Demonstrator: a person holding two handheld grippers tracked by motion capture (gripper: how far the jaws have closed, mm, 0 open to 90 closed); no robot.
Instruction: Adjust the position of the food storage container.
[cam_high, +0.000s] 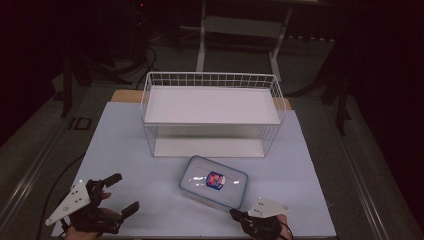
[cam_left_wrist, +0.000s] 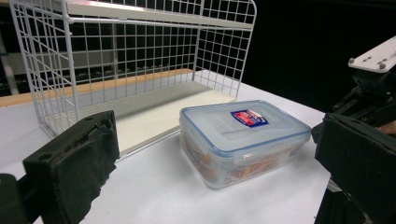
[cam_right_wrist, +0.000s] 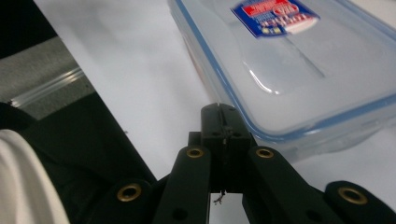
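On table: 1 lidded box (cam_high: 213, 181) | 1 wire rack (cam_high: 212, 114) | 2 tools

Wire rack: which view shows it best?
High view: the whole wire rack shows, both shelves and all sides, behind the lidded container. The left gripper view gives a closer look at its mesh and lower shelf but crops the top.

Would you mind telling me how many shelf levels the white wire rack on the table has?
2. The upper shelf sits inside the railed top of the white wire rack; the lower shelf lies at the bottom, just behind the lidded plastic food container.
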